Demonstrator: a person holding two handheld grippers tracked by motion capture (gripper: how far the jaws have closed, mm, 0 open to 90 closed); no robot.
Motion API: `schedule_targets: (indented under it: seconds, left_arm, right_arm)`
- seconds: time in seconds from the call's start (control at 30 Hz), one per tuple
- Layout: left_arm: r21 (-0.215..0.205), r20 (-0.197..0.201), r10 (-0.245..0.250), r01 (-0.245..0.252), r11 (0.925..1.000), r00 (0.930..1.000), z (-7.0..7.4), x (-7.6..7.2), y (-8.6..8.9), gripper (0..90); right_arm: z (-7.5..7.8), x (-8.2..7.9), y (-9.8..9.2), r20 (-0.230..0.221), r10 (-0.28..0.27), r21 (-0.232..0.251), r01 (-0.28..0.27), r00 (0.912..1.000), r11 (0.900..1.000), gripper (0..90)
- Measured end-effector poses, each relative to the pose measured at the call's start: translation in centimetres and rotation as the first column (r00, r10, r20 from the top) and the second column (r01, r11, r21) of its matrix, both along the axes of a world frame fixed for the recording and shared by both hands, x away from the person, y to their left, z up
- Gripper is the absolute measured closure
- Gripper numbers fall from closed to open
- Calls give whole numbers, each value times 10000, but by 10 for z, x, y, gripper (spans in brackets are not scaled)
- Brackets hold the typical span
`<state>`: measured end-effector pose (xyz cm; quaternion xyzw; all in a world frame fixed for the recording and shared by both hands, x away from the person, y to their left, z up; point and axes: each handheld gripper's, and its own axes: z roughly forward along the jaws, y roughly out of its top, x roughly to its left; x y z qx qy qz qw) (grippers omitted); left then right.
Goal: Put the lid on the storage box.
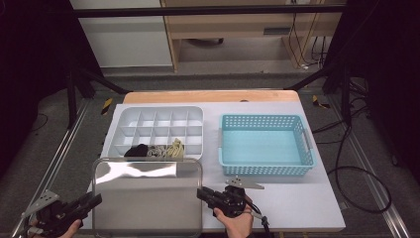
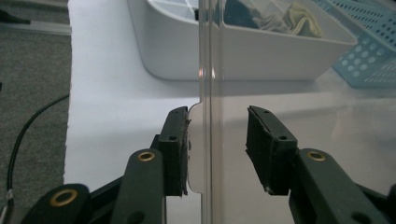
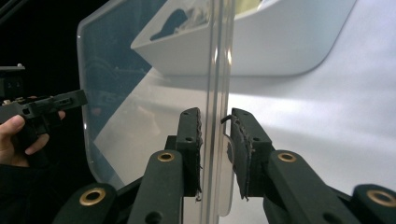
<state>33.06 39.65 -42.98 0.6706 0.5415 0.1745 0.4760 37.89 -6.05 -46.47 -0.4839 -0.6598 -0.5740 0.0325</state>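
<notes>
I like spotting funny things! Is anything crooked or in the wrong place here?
Yes: the clear lid is off the white divided box, gripped at its side edges by the left gripper and right gripper. Socks sit bunched in the box's front compartments. The blue basket sits straight.

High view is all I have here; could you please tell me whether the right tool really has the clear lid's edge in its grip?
Observer: Yes. In the right gripper view, the right tool has its pads closed on the rim of the clear lid.
Operator: Thank you. Is the left tool gripping it equally well?
Observer: No. In the left gripper view, the left tool only straddles the rim. One pad rests against a small tab on the lid's edge, while the other pad stands apart from the plastic.
</notes>
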Motion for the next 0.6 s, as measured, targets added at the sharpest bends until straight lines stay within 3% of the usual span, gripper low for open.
schedule_targets:
  seconds: [0.37,0.6]
  left_arm:
    - [574,560,-170,137,9983,9983,30,15,-15,593]
    - [626,862,-274,221,9978,9959,50,25,-19,593]
  right_arm:
    - [28,12,-9,852,-171,-354,202,9962,9992,726]
    - [47,21,-13,1220,-208,-379,256,9923,9990,723]
